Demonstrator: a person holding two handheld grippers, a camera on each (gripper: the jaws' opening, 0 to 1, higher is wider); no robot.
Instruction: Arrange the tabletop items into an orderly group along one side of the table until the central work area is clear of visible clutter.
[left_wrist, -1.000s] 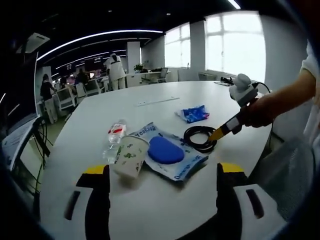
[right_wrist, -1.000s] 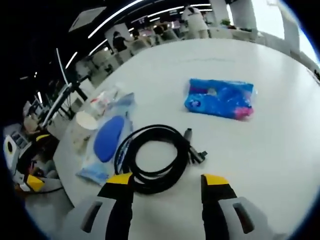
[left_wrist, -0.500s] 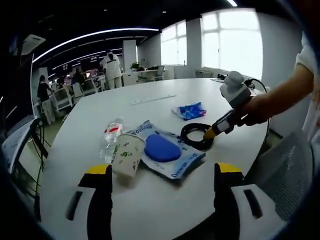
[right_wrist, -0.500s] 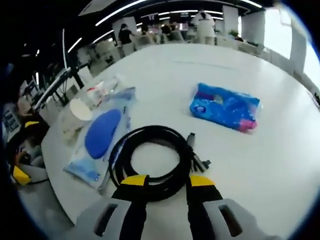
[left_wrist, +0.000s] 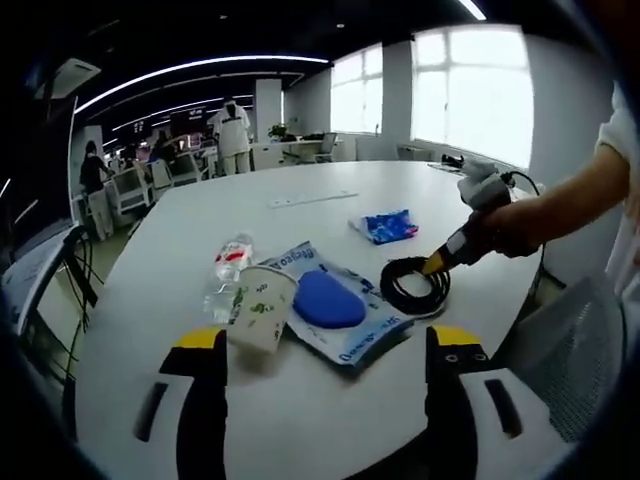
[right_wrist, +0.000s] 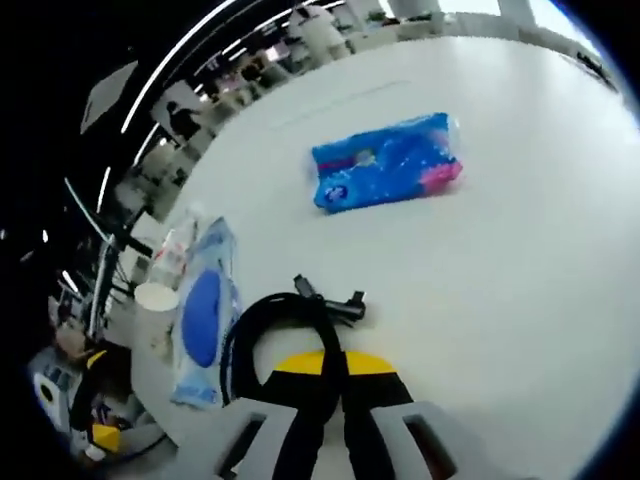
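Note:
A coiled black cable (left_wrist: 415, 283) hangs tilted just above the white table (left_wrist: 330, 175), and my right gripper (left_wrist: 437, 262) is shut on its near side. In the right gripper view the yellow-tipped jaws (right_wrist: 333, 366) pinch the black cable (right_wrist: 270, 325), whose plugs stick out ahead. A paper cup (left_wrist: 260, 309) lies on its side beside a clear water bottle (left_wrist: 225, 275). A blue pad in a clear packet (left_wrist: 328, 300) rests between cup and cable. A blue tissue pack (left_wrist: 385, 226) lies farther back. My left gripper (left_wrist: 325, 345) is open, held low before the cup and packet.
A long white strip (left_wrist: 312, 199) lies at the table's far side. Office chairs and people stand in the background (left_wrist: 160, 160). A person's arm (left_wrist: 560, 205) reaches in from the right. The same tissue pack (right_wrist: 385, 160), packet (right_wrist: 203, 315) and cup (right_wrist: 157, 298) appear in the right gripper view.
My right gripper closed fully on the black cable and lifted it, carrying it a little to the right, away from the packet. The left gripper stayed open and almost still.

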